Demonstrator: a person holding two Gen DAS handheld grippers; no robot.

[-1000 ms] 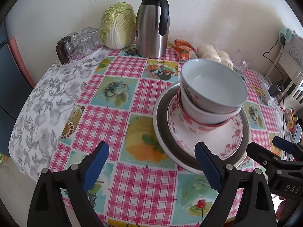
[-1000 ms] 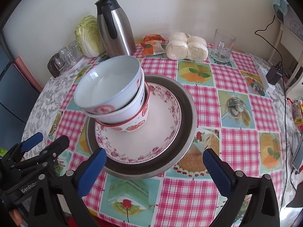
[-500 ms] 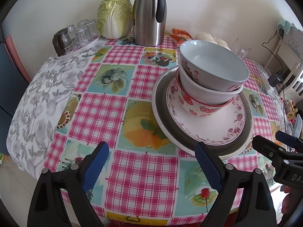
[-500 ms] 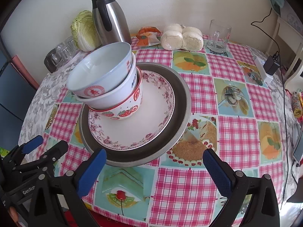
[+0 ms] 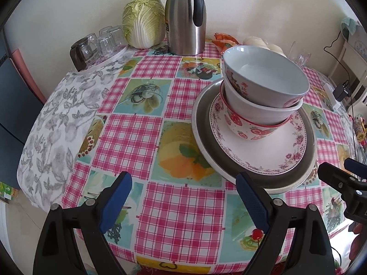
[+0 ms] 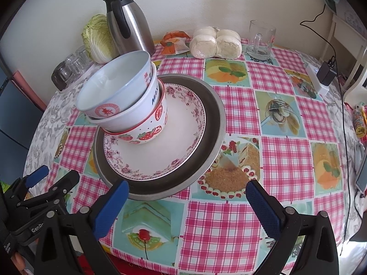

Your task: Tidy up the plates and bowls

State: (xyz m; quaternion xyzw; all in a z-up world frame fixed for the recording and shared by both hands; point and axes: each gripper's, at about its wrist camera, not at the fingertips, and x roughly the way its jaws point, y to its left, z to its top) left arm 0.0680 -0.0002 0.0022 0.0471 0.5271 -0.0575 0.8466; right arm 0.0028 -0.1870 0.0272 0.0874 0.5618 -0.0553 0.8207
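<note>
Three nested bowls [image 6: 121, 105] lean off-centre on a floral plate [image 6: 160, 151] inside a grey tray [image 6: 213, 123] near the worktop's [image 6: 286, 160] front edge. Both the left gripper [image 5: 183, 201] and right gripper [image 6: 185, 208] hover wide open and empty. Nudging or lifting the tray by one rim could topple the tilted bowls or slide the plate.

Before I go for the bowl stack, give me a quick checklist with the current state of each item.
1. Left gripper open and empty: ok.
2. Right gripper open and empty: ok.
3. Bowl stack sitting straight: not ok; the top bowl is tilted in the one below.
4. Stack centred on the floral plate: not ok; it sits toward one edge.
5. Floral plate resting inside the metal plate: ok.
6. Room around the plates: ok; the thermos and glass mug stand apart at the far edge.
</note>
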